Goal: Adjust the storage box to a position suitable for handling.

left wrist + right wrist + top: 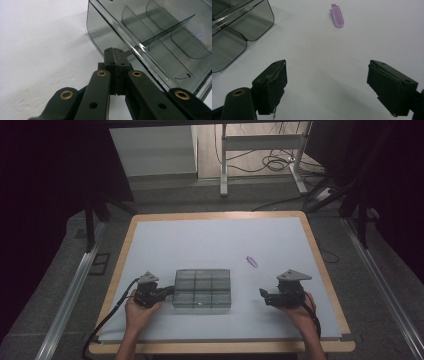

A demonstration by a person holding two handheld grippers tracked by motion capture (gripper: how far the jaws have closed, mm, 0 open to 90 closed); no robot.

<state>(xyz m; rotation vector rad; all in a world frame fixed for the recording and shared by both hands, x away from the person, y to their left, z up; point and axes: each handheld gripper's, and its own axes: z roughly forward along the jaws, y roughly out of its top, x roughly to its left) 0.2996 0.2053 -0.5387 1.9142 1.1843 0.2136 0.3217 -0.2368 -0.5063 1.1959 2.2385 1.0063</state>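
Desk carries a smoky divided box just ahead of the left tongs, which are pressed together on nothing, tips at the box's near wall. Right tongs stand wide apart, empty; small purple stick lies ahead of them, slightly right, long axis pointing away, so right hand is nearer.

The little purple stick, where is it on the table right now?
The purple stick lies alone on the white mat in the high view, right of the clear box and beyond the open right gripper.
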